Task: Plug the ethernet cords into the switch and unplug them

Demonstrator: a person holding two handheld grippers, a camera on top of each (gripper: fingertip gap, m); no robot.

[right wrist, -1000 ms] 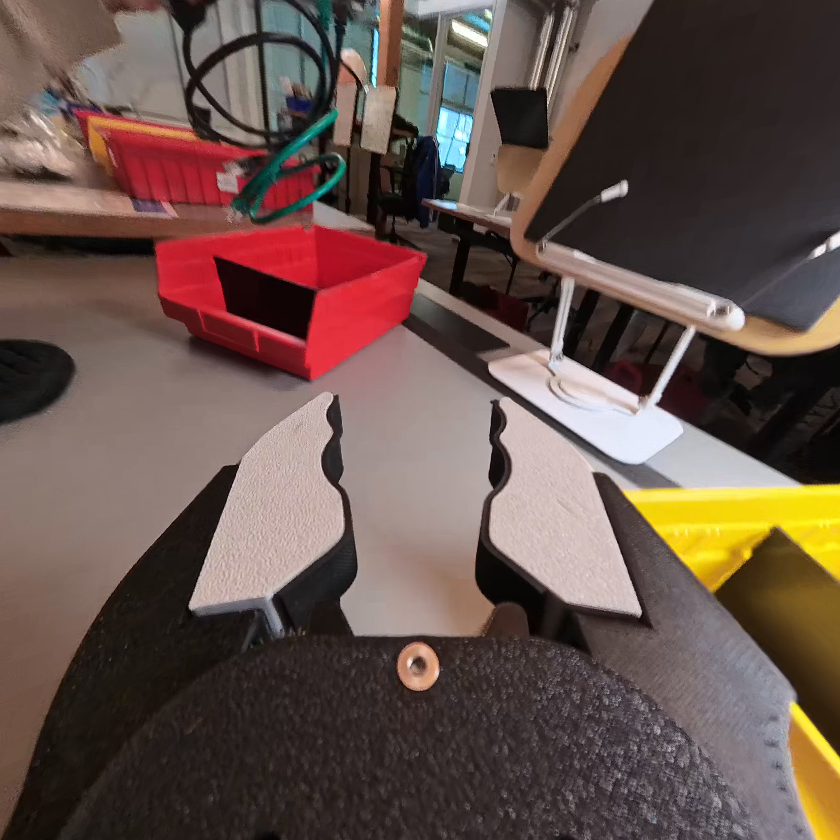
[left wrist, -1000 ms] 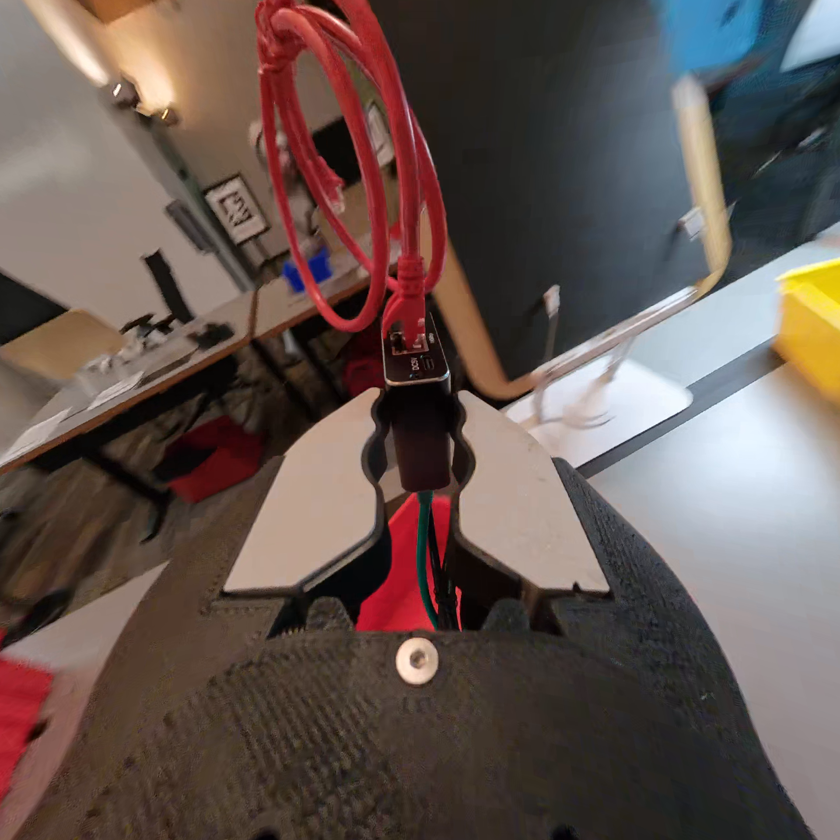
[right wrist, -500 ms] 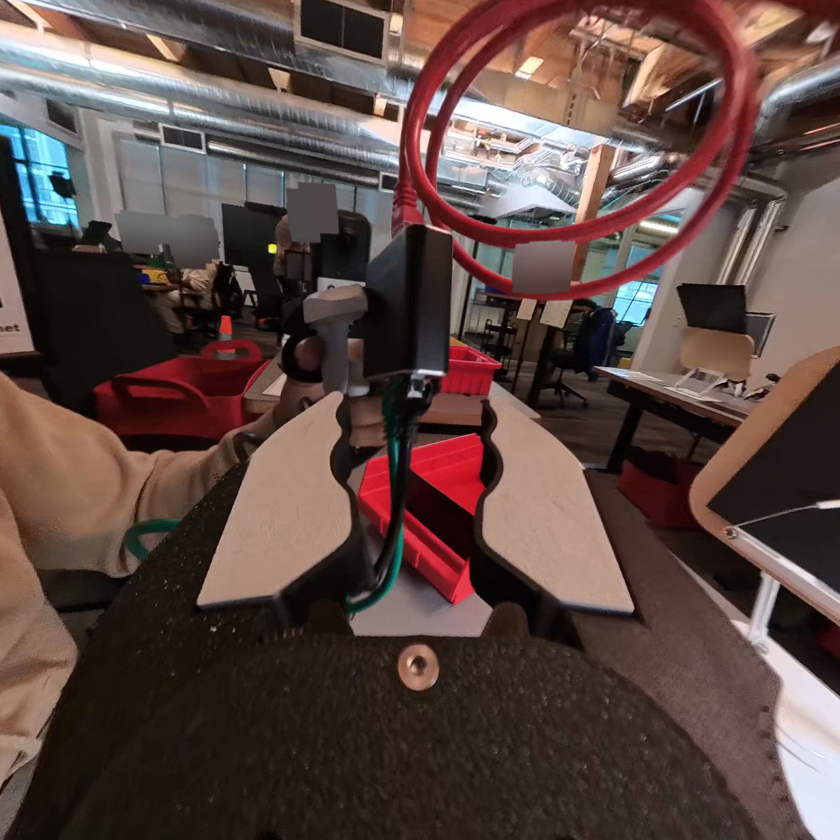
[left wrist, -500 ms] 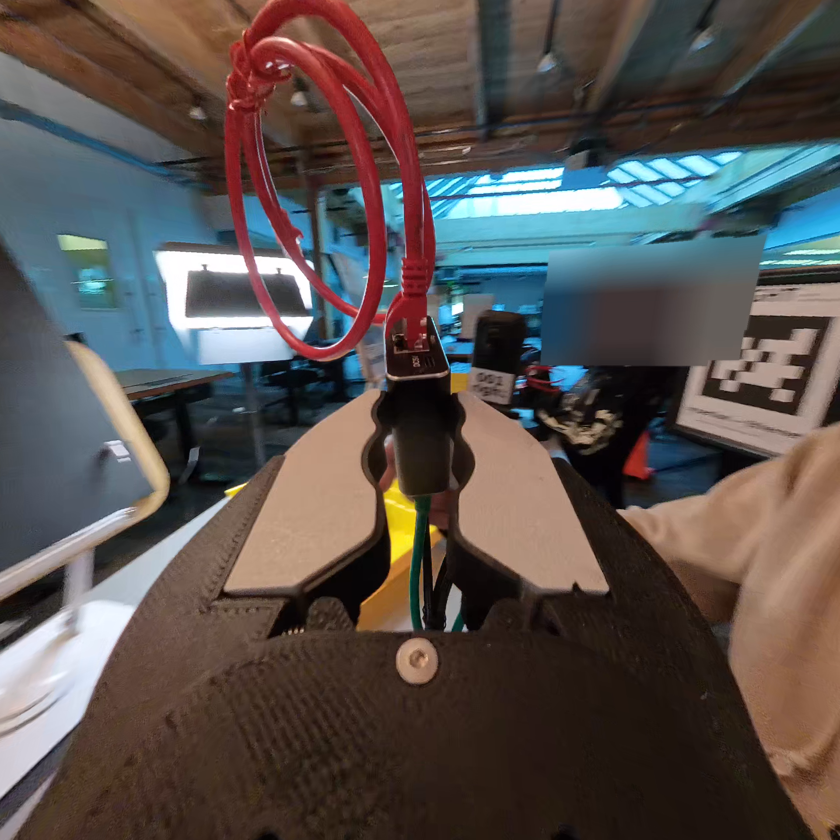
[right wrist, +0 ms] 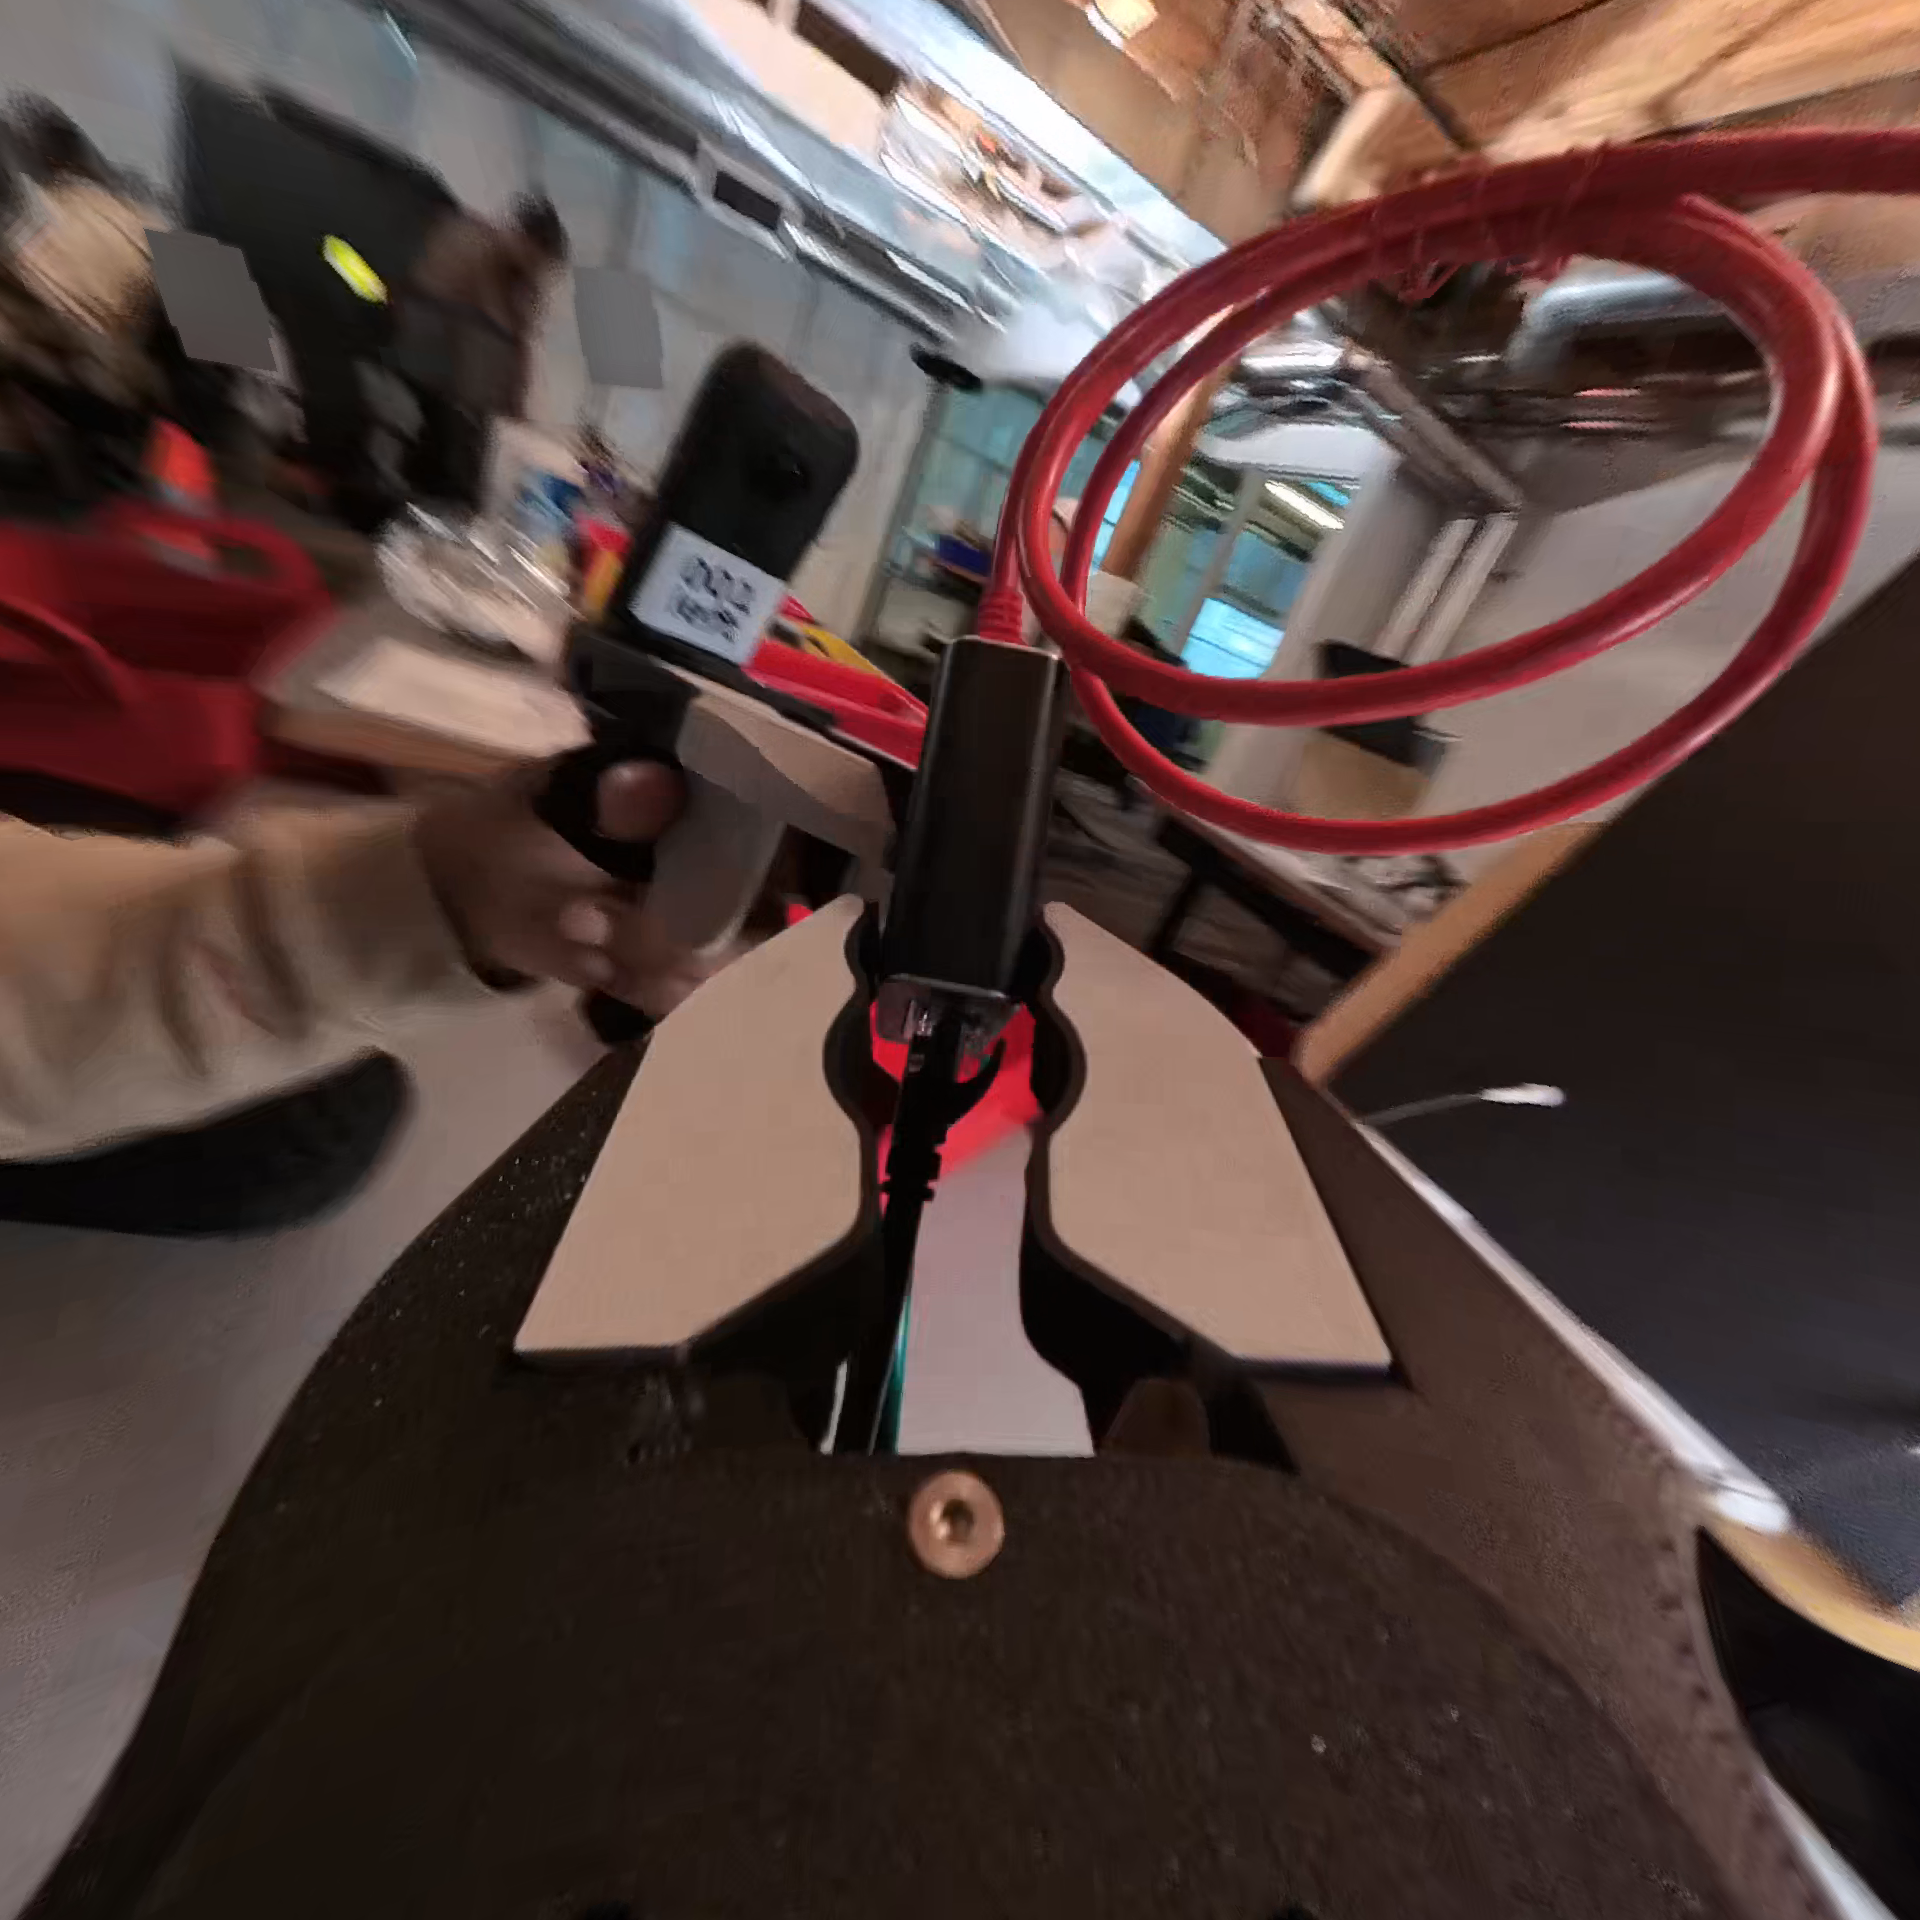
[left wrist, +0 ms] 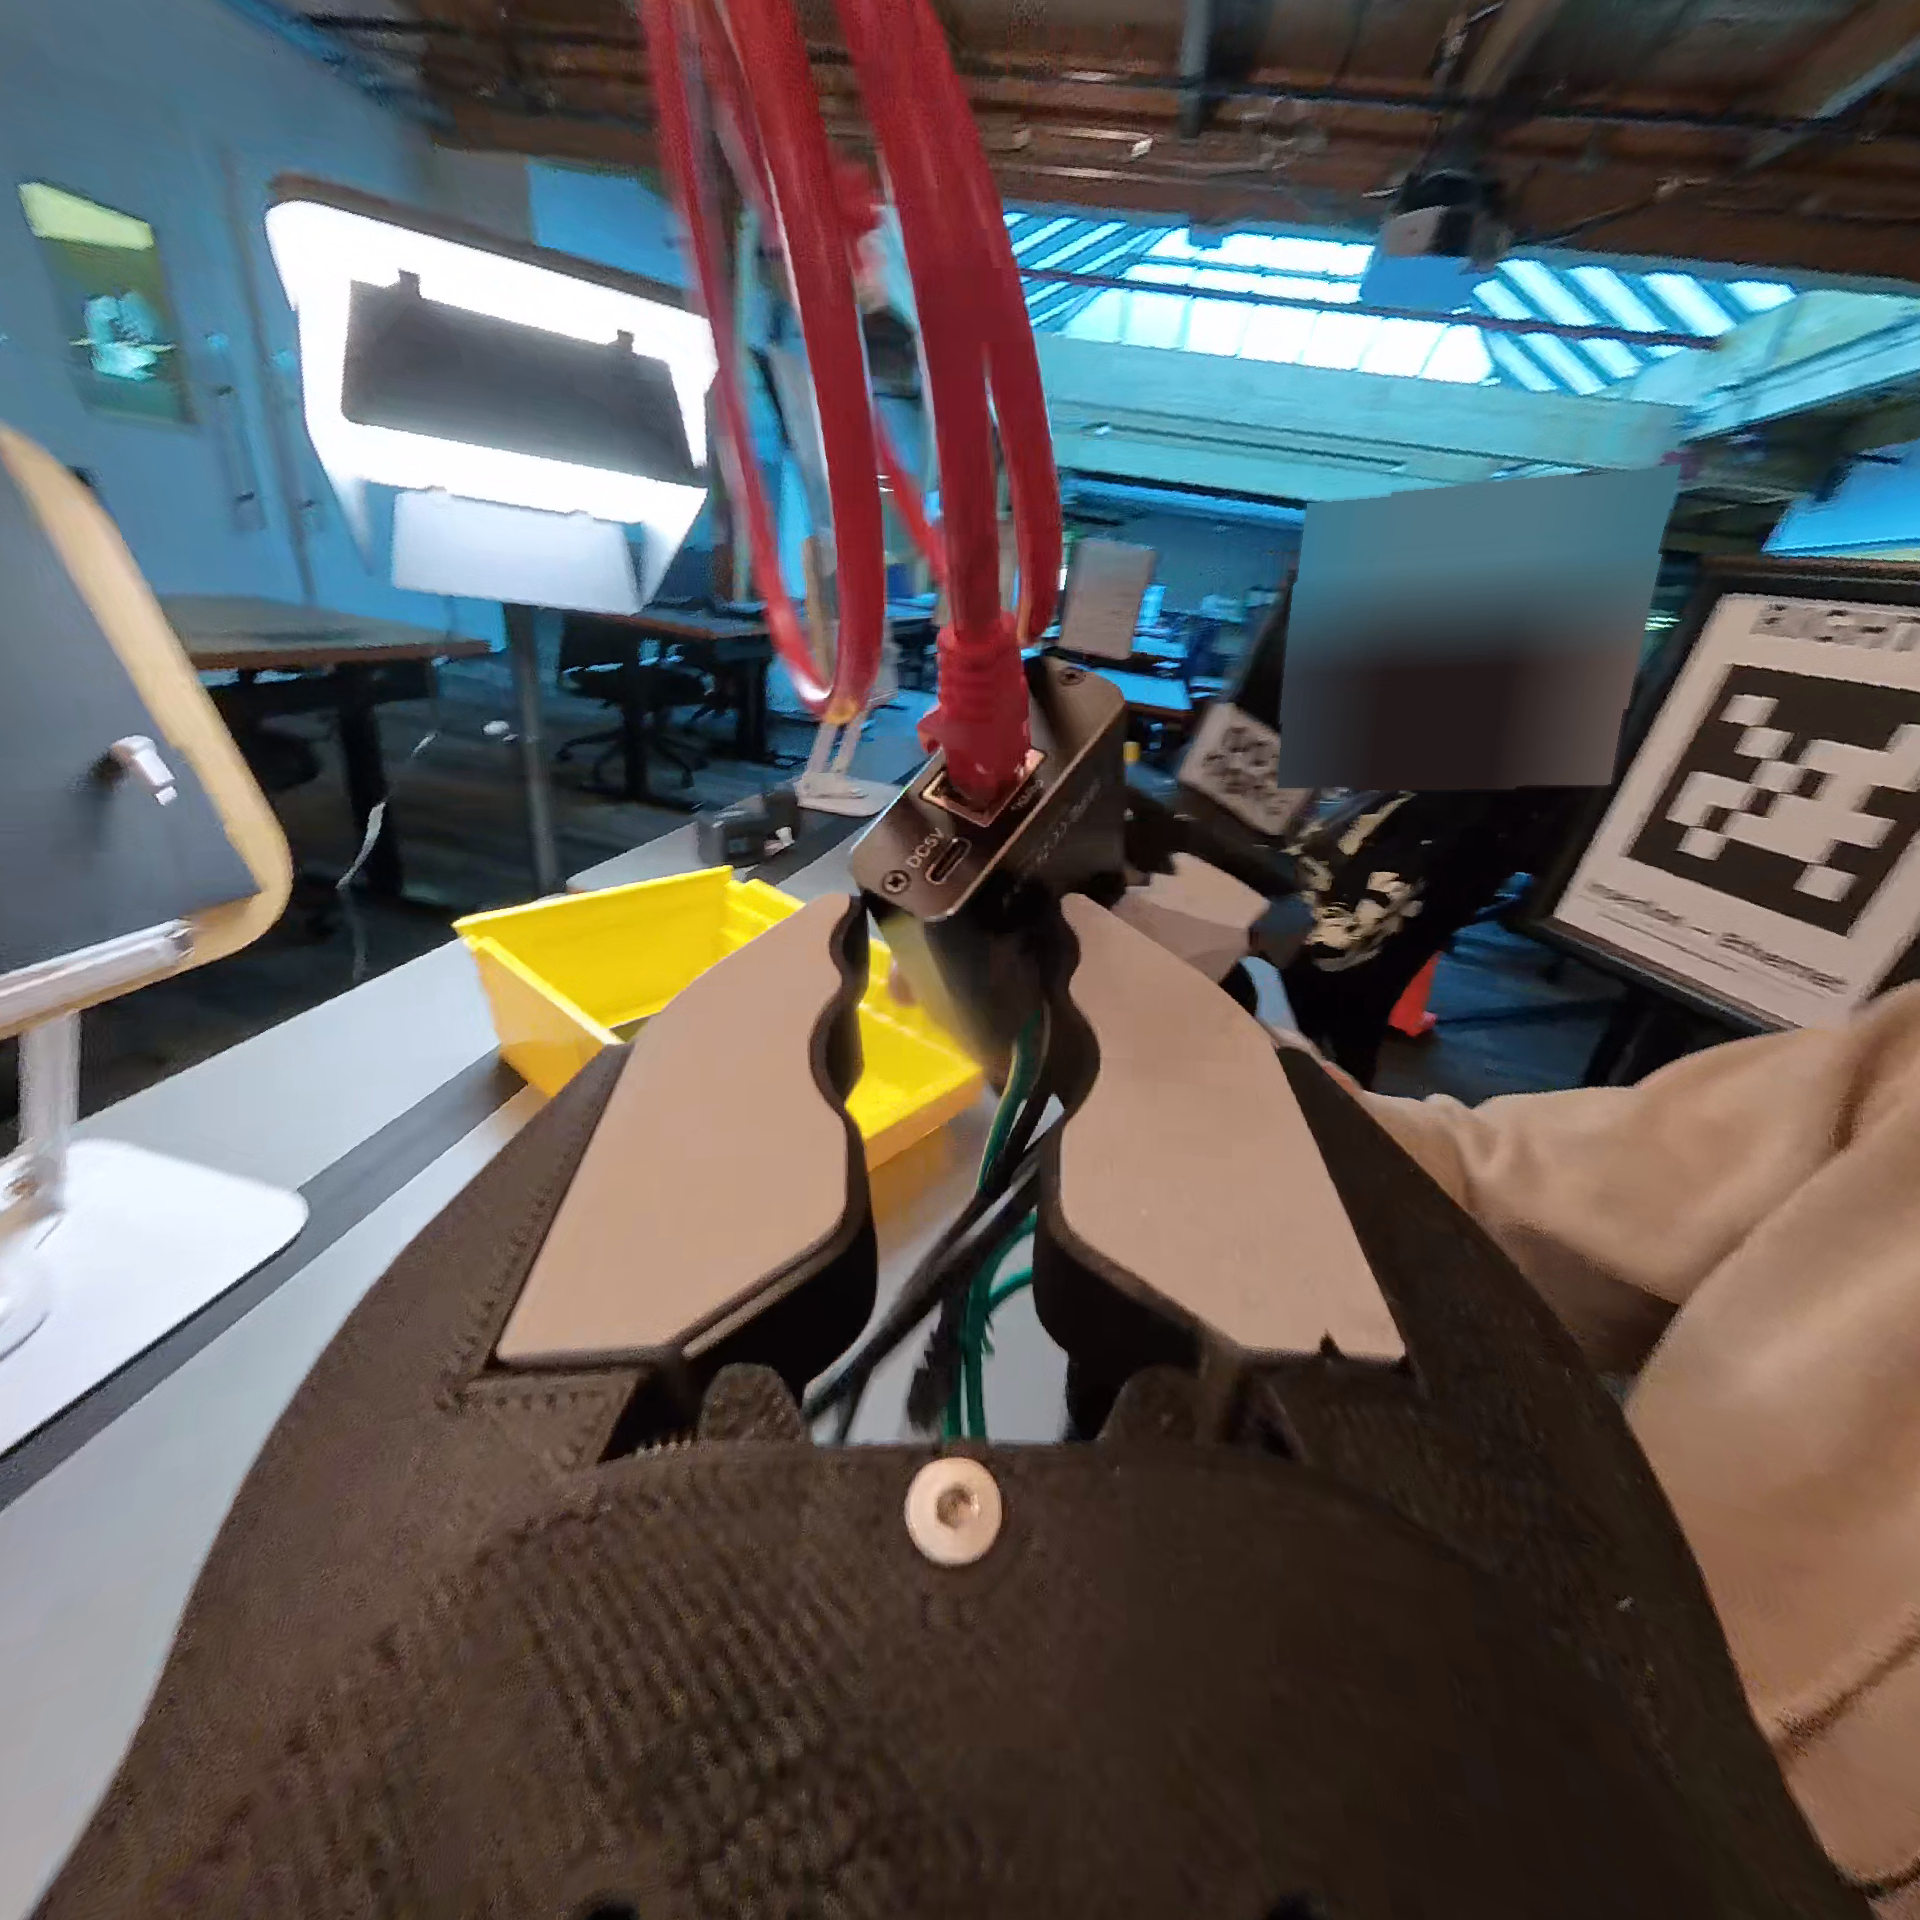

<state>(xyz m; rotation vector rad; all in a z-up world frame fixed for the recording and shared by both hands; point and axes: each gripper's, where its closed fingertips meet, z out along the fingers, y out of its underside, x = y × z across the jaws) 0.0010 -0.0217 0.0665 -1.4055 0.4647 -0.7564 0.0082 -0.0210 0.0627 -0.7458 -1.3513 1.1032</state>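
Now the right gripper (right wrist: pixel 951 940) pinches the black switch (right wrist: pixel 977 821) at frame centre (red cord (right wrist: pixel 1455 665) looping upper right), while the left gripper (left wrist: pixel 956 935) stands spread.

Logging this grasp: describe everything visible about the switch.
The switch is a small black box held upright in the air, clamped by the right gripper. A coiled red cord plugs into its top end; a small empty port sits beside it; black and green cords hang below. The left gripper flanks it, seemingly open.
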